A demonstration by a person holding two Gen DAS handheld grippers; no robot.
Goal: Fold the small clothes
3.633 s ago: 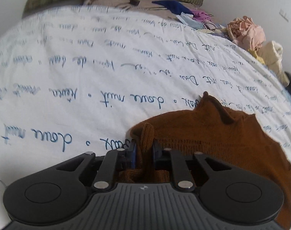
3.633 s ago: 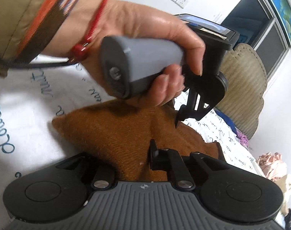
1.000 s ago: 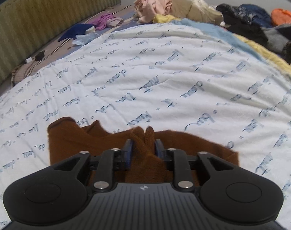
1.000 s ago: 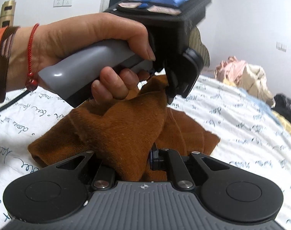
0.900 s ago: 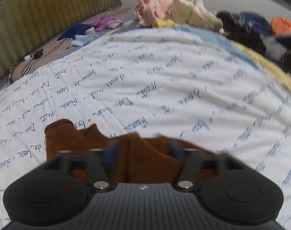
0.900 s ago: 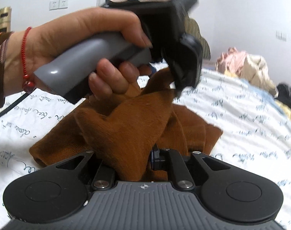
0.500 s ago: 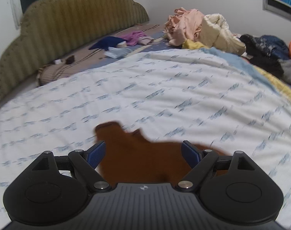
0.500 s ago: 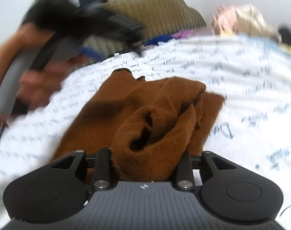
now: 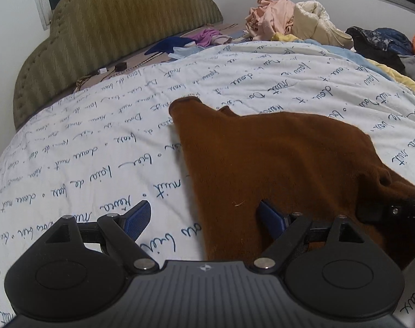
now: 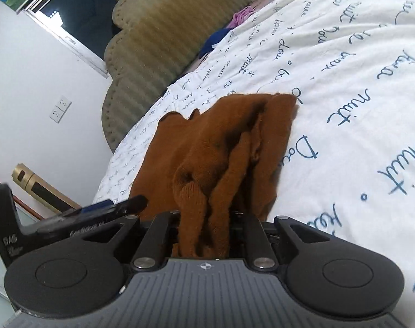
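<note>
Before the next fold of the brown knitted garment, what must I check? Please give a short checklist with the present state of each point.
1. Right gripper holds the brown knitted garment: ok, a bunch of fabric is pinched between its fingers.
2. Left gripper free to take a new hold: ok, open, nothing between its fingers.
3. Garment lies flat: not ok, it is bunched and creased near the right gripper.
4. Garment rests on the white quilt, away from the clothes pile: ok.
5. Which edge the right gripper holds: cannot tell.

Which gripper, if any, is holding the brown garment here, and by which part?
The right gripper pinches a bunched fold at the near edge of the brown knit garment. The left gripper is open, holding nothing.
</note>
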